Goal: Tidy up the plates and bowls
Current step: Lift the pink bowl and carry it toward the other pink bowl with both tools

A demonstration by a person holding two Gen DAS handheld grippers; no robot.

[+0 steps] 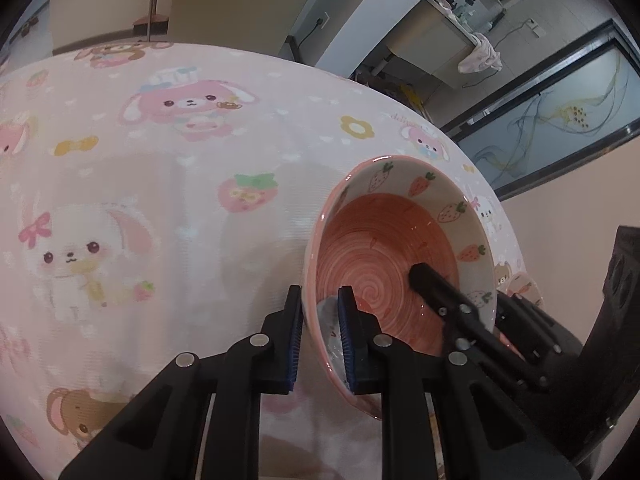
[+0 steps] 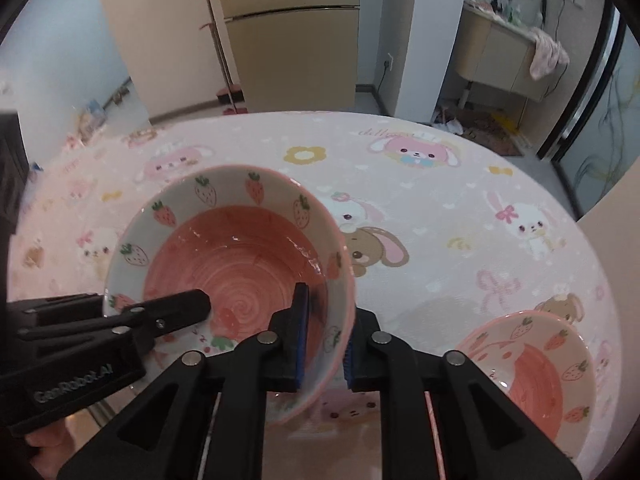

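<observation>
A strawberry-patterned bowl with a pink spiral inside is held off the table, tilted, by both grippers. My left gripper is shut on its left rim, one finger inside and one outside. My right gripper is shut on the bowl's right rim the same way. Each gripper shows in the other's view: the right one reaching into the bowl, the left one likewise. A second strawberry bowl sits on the table at the lower right of the right wrist view.
The table wears a pink cartoon-animal cloth. Its far edge drops to the floor. A beige fridge and a counter with a draped cloth stand beyond.
</observation>
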